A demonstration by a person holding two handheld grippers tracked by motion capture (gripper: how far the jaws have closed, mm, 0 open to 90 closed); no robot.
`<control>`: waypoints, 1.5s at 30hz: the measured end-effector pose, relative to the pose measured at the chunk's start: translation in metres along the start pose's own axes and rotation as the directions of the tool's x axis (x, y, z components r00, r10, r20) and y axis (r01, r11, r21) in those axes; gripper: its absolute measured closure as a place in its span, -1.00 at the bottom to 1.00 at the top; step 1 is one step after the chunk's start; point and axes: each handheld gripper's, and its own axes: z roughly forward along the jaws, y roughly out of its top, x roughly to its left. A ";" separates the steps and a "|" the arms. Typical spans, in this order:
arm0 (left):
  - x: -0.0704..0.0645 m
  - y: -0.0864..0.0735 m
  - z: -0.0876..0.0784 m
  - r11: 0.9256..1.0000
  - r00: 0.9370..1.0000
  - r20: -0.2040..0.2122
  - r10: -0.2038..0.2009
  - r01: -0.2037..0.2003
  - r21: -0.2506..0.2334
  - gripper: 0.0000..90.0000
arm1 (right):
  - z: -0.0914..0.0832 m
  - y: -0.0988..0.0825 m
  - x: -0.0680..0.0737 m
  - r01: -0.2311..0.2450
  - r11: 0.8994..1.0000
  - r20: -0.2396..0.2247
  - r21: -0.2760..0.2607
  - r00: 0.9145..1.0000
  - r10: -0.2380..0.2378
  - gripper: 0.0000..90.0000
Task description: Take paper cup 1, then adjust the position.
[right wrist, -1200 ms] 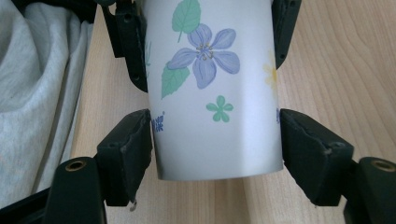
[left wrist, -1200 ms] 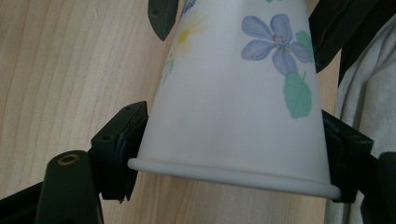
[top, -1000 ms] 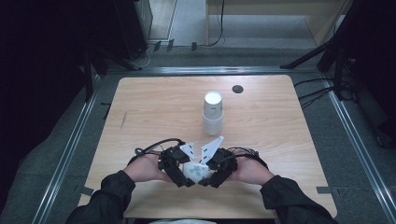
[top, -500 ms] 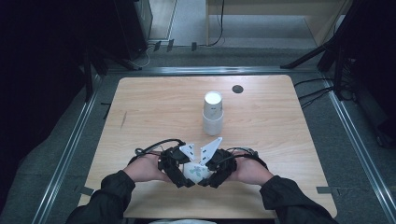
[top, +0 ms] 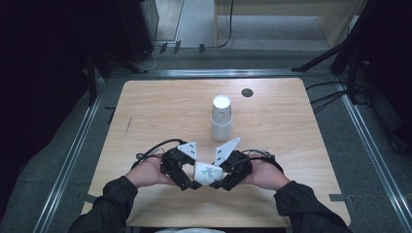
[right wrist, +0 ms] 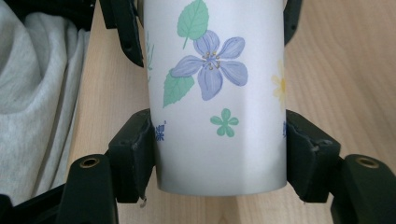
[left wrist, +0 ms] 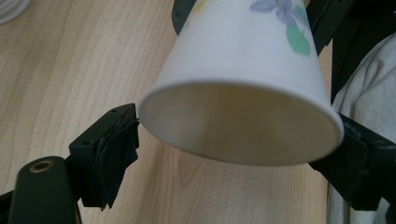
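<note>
Right tongs clamp the base end of a flowered paper cup, pads pressed on both its sides. Left tongs have just been opening; their jaws flank the cup's rim, parted from it. Between both tongs the cup hangs above the surface. Beyond them stands a stack of white cups.

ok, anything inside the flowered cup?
Flowered cup looks empty: the left gripper view shows bare white inner wall past the rim. The deepest part near the base is out of sight.
</note>
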 end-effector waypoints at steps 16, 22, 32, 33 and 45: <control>0.009 -0.007 -0.022 0.988 0.999 0.016 -0.040 0.042 -0.150 -0.70 | -0.029 -0.009 -0.013 -0.088 0.987 0.018 -0.138 0.996 0.091 -0.25; 0.010 -0.008 -0.032 0.971 0.999 -0.007 -0.053 0.050 -0.232 -0.69 | -0.039 -0.010 -0.020 -0.114 0.971 0.010 -0.209 0.993 0.118 -0.25; 0.008 -0.008 -0.044 0.932 0.997 0.001 -0.083 0.078 -0.355 -0.69 | -0.047 -0.009 -0.022 -0.130 0.955 -0.007 -0.268 0.991 0.133 -0.25; 0.007 -0.008 -0.045 0.927 0.996 0.006 -0.087 0.083 -0.366 -0.69 | -0.046 -0.009 -0.022 -0.129 0.953 -0.011 -0.273 0.991 0.131 -0.25; 0.003 -0.007 -0.042 0.897 0.994 0.046 -0.098 0.108 -0.428 -0.67 | -0.042 -0.002 -0.020 -0.121 0.948 -0.062 -0.293 0.992 0.108 -0.25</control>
